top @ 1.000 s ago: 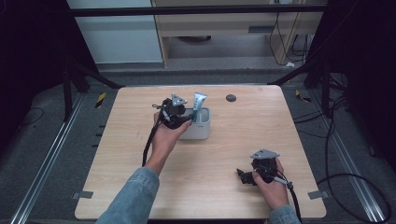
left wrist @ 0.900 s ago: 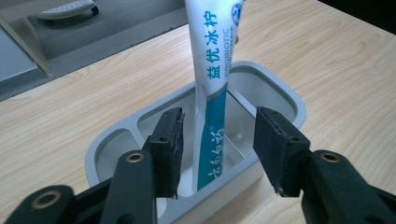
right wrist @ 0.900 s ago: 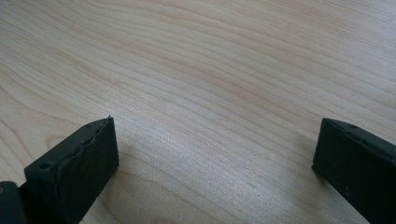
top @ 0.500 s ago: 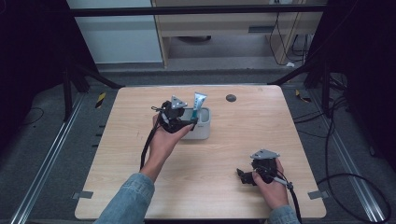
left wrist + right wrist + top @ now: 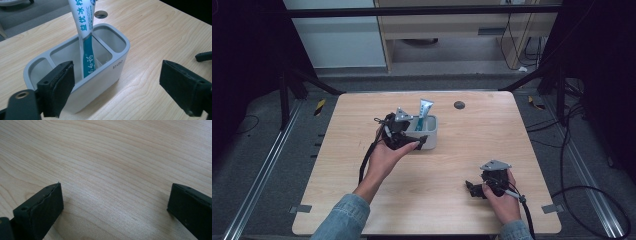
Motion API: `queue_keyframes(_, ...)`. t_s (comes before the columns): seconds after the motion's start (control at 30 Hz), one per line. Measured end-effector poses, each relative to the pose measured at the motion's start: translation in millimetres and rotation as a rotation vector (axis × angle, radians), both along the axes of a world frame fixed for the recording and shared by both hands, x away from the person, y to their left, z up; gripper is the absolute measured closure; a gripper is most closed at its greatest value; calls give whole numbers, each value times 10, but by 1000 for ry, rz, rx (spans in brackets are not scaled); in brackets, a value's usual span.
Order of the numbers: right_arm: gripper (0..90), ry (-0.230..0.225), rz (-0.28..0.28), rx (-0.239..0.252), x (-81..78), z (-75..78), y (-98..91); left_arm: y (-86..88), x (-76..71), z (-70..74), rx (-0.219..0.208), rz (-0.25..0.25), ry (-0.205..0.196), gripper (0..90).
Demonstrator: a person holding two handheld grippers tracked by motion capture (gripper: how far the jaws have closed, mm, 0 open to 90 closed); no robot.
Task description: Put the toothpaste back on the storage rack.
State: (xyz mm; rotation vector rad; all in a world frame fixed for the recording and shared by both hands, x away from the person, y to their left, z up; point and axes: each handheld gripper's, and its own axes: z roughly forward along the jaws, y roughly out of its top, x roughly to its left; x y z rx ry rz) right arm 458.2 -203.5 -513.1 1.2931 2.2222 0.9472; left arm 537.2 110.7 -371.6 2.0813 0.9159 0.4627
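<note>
Left gripper view: three compartments are being shown in the holder (image 5: 82,75), the tube (image 5: 86,37) standing upright in the middle one, the left gripper (image 5: 117,90) gaping wide, empty. The right gripper (image 5: 115,205) is being held wide, empty, over the wooden worktop (image 5: 447,165). Grey floor (image 5: 262,150) is surrounding it.

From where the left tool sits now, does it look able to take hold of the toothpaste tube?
Probably yes. The left tool is open right beside the grey holder, and the toothpaste tube stands in the middle compartment, rising well above the rim with nothing around its upper part.
</note>
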Motion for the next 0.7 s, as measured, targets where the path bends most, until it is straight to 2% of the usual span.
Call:
queue_keyframes(0.4, 4, 0, 0, 0, 0, 0, 0, 15, -121, -38, 12, -15, 17, 77)
queue_keyframes(0.7, 4, 0, 0, 1, 0, 0, 1, 118, -223, -86, 16, -18, 26, 64)
